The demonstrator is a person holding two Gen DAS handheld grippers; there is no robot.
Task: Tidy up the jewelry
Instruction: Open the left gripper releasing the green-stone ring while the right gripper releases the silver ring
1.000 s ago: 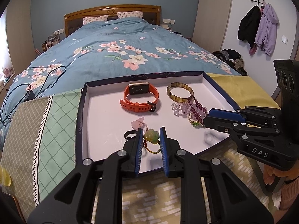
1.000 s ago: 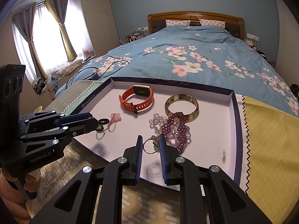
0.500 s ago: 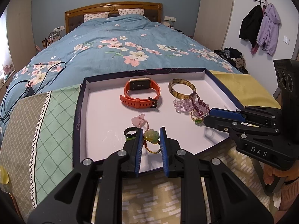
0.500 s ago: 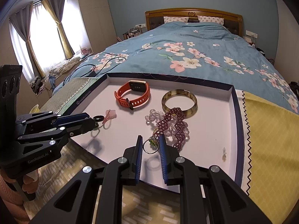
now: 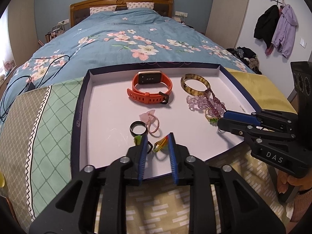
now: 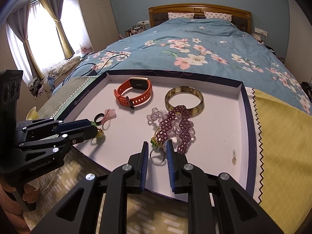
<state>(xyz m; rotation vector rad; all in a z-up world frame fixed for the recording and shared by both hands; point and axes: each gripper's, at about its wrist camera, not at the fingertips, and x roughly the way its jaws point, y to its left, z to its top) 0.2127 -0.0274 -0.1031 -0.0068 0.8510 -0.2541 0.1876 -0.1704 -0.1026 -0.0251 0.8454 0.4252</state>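
Observation:
A navy-rimmed white tray (image 5: pixel 78 117) lies on the bed end. In the left wrist view my left gripper (image 5: pixel 158 138) hangs over its near edge, jaws opening. A green-bead bracelet (image 5: pixel 160 145) leans loose between the pads. My right gripper (image 6: pixel 157 143) is shut on a thin silver ring (image 6: pixel 157 157), just above the tray floor. Beside it lie a gold ring with green stones (image 6: pixel 155 142) and a purple bead bracelet (image 6: pixel 175 122). An orange watch (image 5: pixel 149 89), a tortoise bangle (image 5: pixel 195 83), a black ring (image 5: pixel 138 128) and a pink charm bracelet (image 5: pixel 153 124) also rest in the tray.
The tray sits on green and yellow patterned cloths over a blue floral bedspread (image 5: pixel 124 39). A black cable (image 5: pixel 23 81) trails on the bed at the left. A person's hands hold both gripper handles at the near corners. Coats hang on the far right wall.
My left jaws have spread and the green-bead bracelet has tipped loose between them. The right gripper still holds the silver ring in about the same place.

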